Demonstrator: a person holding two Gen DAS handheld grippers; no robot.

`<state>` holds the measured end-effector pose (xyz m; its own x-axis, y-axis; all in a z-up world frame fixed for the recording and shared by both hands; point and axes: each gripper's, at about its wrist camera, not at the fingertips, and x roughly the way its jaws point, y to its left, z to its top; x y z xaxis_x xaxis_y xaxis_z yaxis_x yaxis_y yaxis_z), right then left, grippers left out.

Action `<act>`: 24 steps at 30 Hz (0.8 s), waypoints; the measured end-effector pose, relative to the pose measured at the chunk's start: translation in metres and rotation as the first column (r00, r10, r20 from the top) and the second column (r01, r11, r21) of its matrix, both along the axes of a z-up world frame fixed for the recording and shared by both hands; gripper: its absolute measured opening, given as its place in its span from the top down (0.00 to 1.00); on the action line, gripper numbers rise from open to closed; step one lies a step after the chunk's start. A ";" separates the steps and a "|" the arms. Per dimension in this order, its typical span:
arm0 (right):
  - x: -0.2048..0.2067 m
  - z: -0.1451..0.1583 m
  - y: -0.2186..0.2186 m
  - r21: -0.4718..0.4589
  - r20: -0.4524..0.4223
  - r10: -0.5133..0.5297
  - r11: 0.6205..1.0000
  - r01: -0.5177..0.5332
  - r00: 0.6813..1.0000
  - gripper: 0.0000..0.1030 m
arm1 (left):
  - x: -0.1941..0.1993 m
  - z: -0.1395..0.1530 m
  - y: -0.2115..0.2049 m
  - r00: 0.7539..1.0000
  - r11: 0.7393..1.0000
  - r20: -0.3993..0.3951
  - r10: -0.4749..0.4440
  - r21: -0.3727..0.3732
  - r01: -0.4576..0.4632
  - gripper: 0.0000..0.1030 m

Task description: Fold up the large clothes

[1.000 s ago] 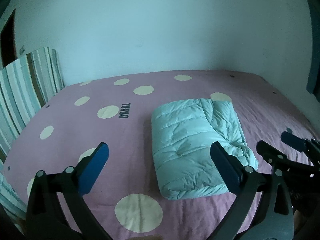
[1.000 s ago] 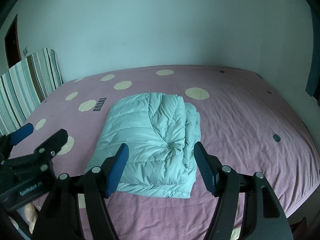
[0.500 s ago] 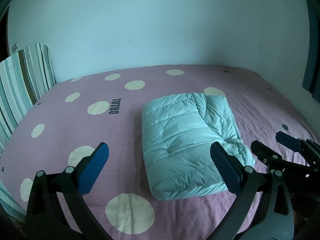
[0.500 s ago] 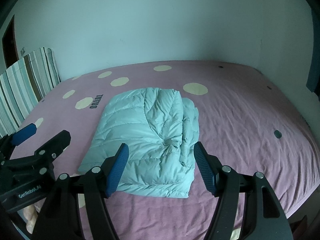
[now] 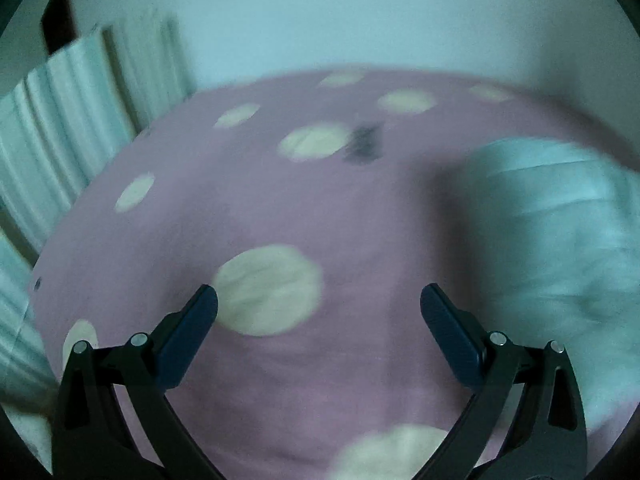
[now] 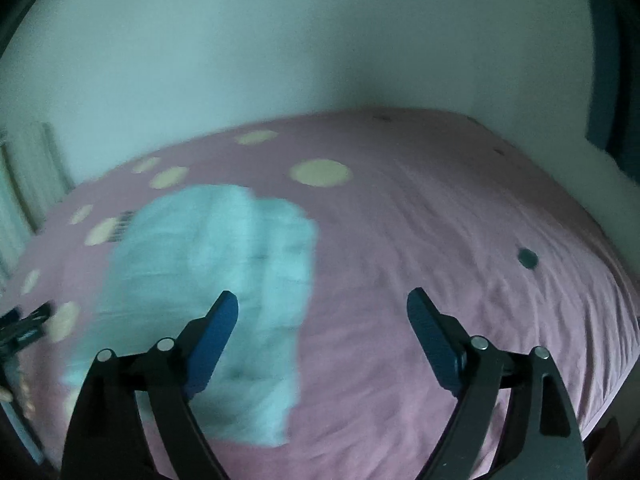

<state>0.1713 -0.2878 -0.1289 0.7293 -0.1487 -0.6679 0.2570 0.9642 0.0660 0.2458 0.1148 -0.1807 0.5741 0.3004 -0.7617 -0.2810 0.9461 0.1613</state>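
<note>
A folded pale blue puffer jacket (image 6: 208,292) lies on the pink dotted bed sheet (image 6: 420,240), blurred by motion in both views. In the left wrist view the jacket (image 5: 560,232) sits at the right edge, to the right of my left gripper (image 5: 318,300), which is open over bare sheet. My right gripper (image 6: 322,304) has its jaws opening wide, with nothing pressed between them; its left finger overlaps the jacket's right part and its right finger is over bare sheet. The left gripper's tip (image 6: 24,326) shows at the far left of the right wrist view.
A striped cushion (image 5: 68,136) leans at the bed's left side. A pale wall (image 6: 280,48) runs behind the bed. The bed's right edge (image 6: 616,280) drops off near a dark curtain (image 6: 604,80). A small dark dot (image 6: 527,258) marks the sheet.
Both grippers swung apart: the left view shifted left so the jacket slid to its right edge, the right view shifted right. The right jaws widened. The jacket stayed put.
</note>
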 end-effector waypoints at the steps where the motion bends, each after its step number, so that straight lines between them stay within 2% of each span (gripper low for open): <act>1: 0.010 -0.012 -0.017 -0.010 -0.023 -0.031 0.999 0.031 0.999 0.17 | 0.010 -0.013 0.022 0.999 0.999 -0.023 0.048 -0.005 -0.048 0.02; 4: 0.041 -0.047 -0.062 -0.046 -0.099 -0.113 0.993 0.109 0.989 0.17 | 0.035 -0.039 0.074 0.986 0.987 -0.063 0.157 -0.007 -0.158 0.02; 8: 0.072 -0.083 -0.110 -0.059 -0.173 -0.192 0.981 0.185 0.966 0.17 | 0.056 -0.060 0.121 0.969 0.972 -0.094 0.230 -0.023 -0.233 0.02; 10: 0.082 -0.100 -0.127 -0.043 -0.216 -0.205 0.979 0.200 0.955 0.16 | 0.061 -0.068 0.138 0.964 0.965 -0.109 0.243 -0.072 -0.252 0.02; 12: 0.086 -0.108 -0.132 -0.020 -0.214 -0.194 0.981 0.194 0.957 0.11 | 0.053 -0.071 0.152 0.966 0.953 -0.066 0.250 -0.159 -0.257 0.02; 16: 0.091 -0.108 -0.120 -0.099 -0.224 -0.207 0.977 0.189 0.952 0.04 | 0.052 -0.072 0.148 0.967 0.958 -0.062 0.246 -0.134 -0.252 0.02; 21: 0.092 -0.110 -0.127 -0.048 -0.229 -0.206 0.979 0.200 0.951 0.04 | 0.054 -0.072 0.147 0.967 0.958 -0.064 0.246 -0.138 -0.252 0.02; 24: 0.094 -0.111 -0.126 -0.077 -0.239 -0.212 0.977 0.199 0.947 0.04 | 0.055 -0.071 0.145 0.967 0.959 -0.066 0.246 -0.126 -0.252 0.02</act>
